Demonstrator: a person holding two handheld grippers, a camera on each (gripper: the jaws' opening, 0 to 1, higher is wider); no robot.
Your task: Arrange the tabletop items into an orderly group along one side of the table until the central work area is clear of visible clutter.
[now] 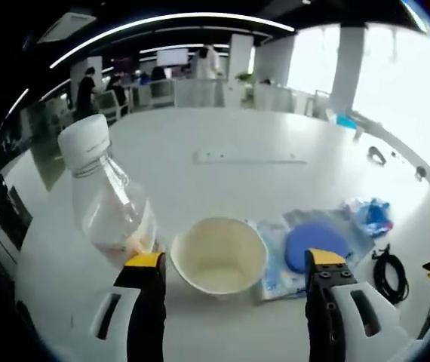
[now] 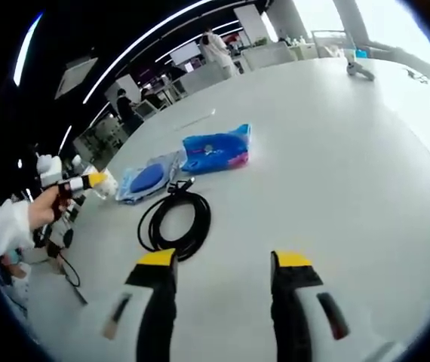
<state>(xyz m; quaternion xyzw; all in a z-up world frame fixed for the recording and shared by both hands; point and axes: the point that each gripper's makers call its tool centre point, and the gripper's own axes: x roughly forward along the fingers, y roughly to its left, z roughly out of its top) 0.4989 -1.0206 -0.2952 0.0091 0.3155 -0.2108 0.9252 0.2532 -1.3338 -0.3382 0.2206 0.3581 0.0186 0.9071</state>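
Observation:
In the left gripper view my left gripper [image 1: 234,264] is open, its yellow-tipped jaws on either side of a white paper cup [image 1: 219,255] that stands upright on the white table [image 1: 222,136]. A clear plastic bottle [image 1: 105,192] with a white cap stands just left of the cup. Right of the cup lies a clear packet holding a blue disc [image 1: 317,245], then a blue wrapper [image 1: 370,215] and a coiled black cable [image 1: 388,273]. In the right gripper view my right gripper [image 2: 222,264] is open above bare table, near the black cable [image 2: 176,219], blue wrapper [image 2: 216,149] and disc packet [image 2: 148,178].
A grey strip [image 1: 249,157] lies flat at mid-table. Small dark items [image 1: 377,155] sit near the far right edge. The other gripper [image 2: 79,183], held by a hand with a white sleeve [image 2: 4,226], comes in from the left in the right gripper view. People and desks are beyond the table.

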